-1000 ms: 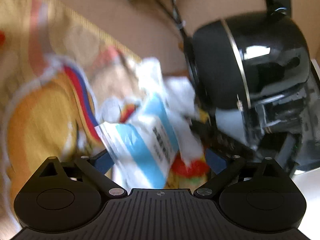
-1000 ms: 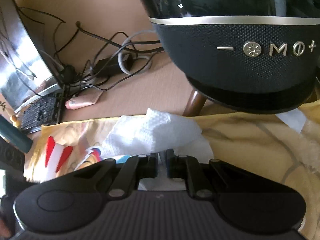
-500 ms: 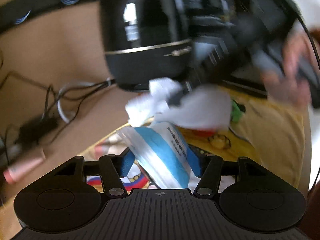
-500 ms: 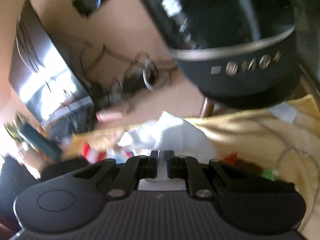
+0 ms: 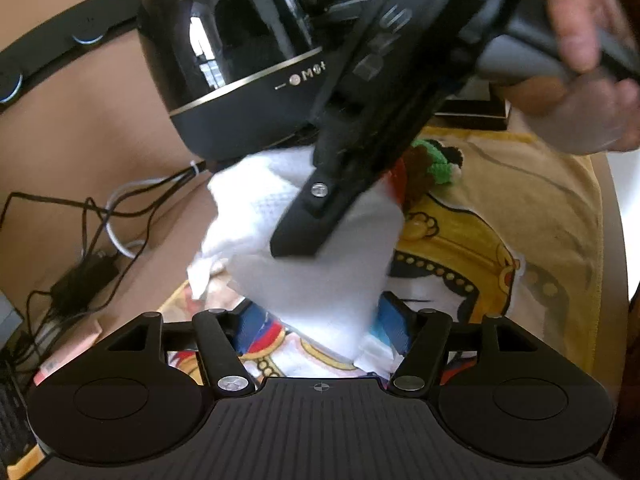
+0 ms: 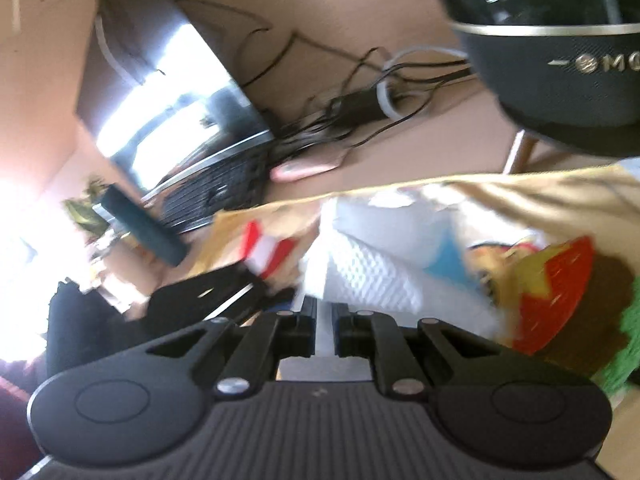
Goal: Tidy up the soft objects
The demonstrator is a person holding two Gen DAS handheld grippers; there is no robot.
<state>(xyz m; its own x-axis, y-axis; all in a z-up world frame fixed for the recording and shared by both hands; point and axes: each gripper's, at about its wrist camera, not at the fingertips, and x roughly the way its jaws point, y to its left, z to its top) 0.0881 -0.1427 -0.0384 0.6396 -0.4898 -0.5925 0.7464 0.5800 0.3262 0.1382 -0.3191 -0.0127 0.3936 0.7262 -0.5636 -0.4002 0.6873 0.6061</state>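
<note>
A white tissue [image 5: 320, 280] hangs over the yellow cartoon cloth [image 5: 540, 220], pinched at its top by my right gripper [image 5: 296, 244], which reaches in from the upper right. In the right wrist view that gripper [image 6: 324, 312] is shut on the tissue [image 6: 368, 280]. My left gripper [image 5: 316, 320] sits low under the tissue, its blue pads about a pack's width apart. A corner of the blue-and-white tissue pack [image 5: 376, 350] shows against the right pad; the tissue hides the rest. A red, brown and green crochet toy [image 5: 436, 164] lies on the cloth [image 6: 540, 196] behind.
A glossy black speaker [image 5: 240, 60] stands at the cloth's far edge. Tangled cables [image 5: 100, 220] and an adapter lie on the brown desk to the left. A keyboard [image 6: 216, 196] and monitor [image 6: 160, 100] are further left. A hand [image 5: 580, 80] holds the right gripper's handle.
The left gripper went from open around the tissue pack to closed on it and swung round. The right gripper has lifted its tissue up and away over the pack.
</note>
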